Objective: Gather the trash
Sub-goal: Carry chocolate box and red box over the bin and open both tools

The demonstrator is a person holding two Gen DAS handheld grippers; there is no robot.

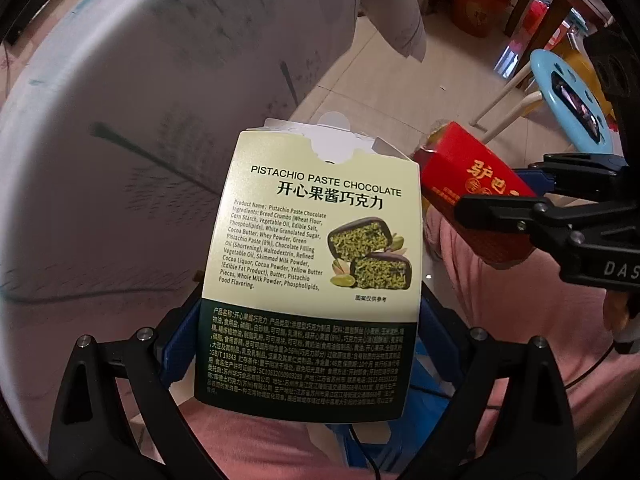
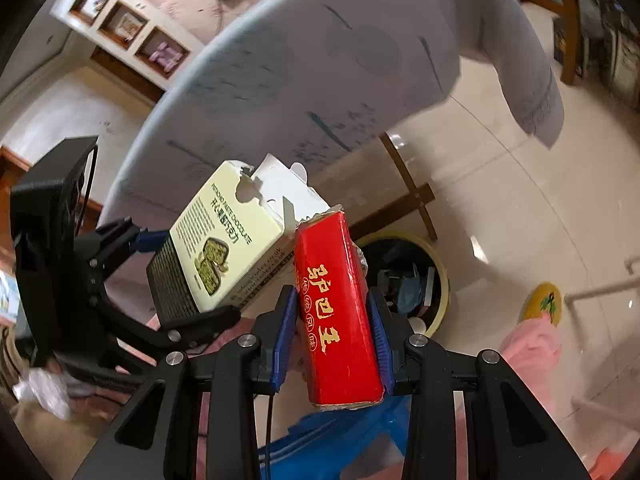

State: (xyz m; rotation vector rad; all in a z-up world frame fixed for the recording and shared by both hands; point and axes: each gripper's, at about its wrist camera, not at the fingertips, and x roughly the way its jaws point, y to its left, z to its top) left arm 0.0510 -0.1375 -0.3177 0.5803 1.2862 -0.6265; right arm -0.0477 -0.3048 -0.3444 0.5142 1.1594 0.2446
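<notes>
My left gripper [image 1: 306, 344] is shut on a pale green pistachio chocolate box [image 1: 312, 264] with a torn-open top, held upright in the air. The box also shows in the right wrist view [image 2: 216, 240], with the left gripper [image 2: 160, 276] behind it. My right gripper [image 2: 332, 340] is shut on a red box with gold characters [image 2: 340, 312], which also shows in the left wrist view [image 1: 476, 196] at the right, held by the right gripper [image 1: 516, 200]. A round yellow-rimmed trash bin [image 2: 442, 276] with dark trash inside stands on the floor just beyond the red box.
A round table with a white patterned cloth [image 1: 160, 100] [image 2: 320, 72] lies behind both boxes. A light blue stool [image 1: 560, 92] and a red bucket [image 1: 480, 4] stand on the beige tile floor. A blue stool [image 2: 340, 436] is below the right gripper. A yellow slipper [image 2: 544, 304] lies right.
</notes>
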